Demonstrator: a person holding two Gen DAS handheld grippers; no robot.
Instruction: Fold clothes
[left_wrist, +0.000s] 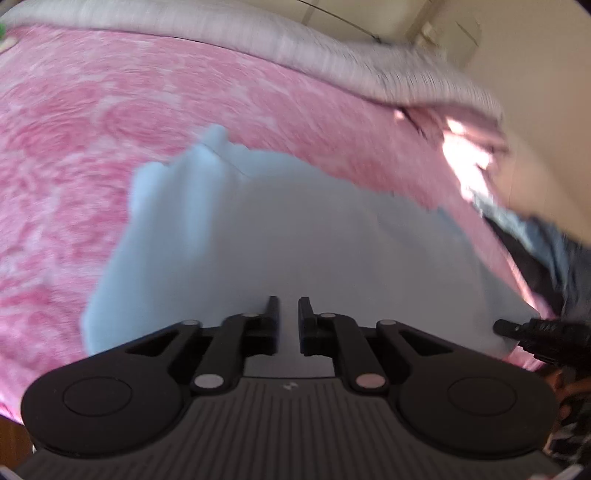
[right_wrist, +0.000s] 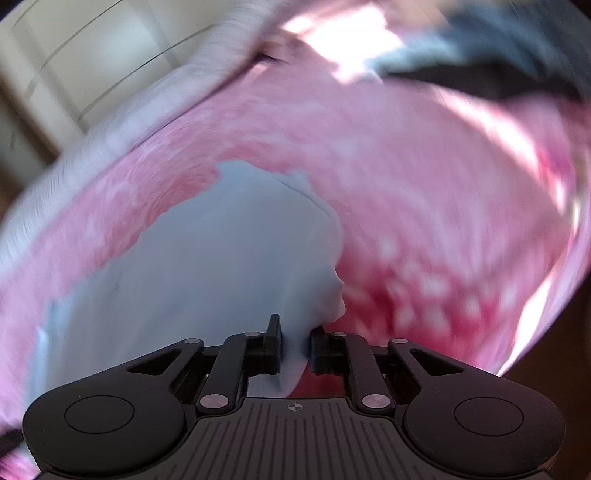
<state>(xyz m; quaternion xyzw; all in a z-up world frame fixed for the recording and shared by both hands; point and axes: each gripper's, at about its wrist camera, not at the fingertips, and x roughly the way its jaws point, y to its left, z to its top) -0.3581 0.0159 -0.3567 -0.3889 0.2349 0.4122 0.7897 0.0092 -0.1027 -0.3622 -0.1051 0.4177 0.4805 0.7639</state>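
At the bottom centre of the left wrist view, my left claw (left_wrist: 288, 321) stands narrow, its jaws nearly together with pale blue cloth filling the slot between them; I judge it pinched on the near hem of the light blue garment (left_wrist: 258, 236). At the bottom centre of the right wrist view, my right claw (right_wrist: 295, 343) is likewise narrow, and a bunched fold of the same garment (right_wrist: 229, 258) is drawn visibly between its jaws, so it holds that cloth. In the left view the tip of the right claw (left_wrist: 517, 330) shows at the lower right edge, at the garment's right border; both claws therefore sit on the near edge, apart from each other. From each claw the garment runs away up the frame, its long axis pointing toward the upper centre, and it ends in a ragged far edge about mid-frame. Beyond and around it lies the pink patterned bedspread (left_wrist: 110, 129). Farther still, a grey blanket (left_wrist: 332, 55) crosses the top, and dark clothing (left_wrist: 535, 251) lies at the right edge. Both views are blurred. My judgement: the coming fold carries the near edge toward the far edge, both claws equally placed.
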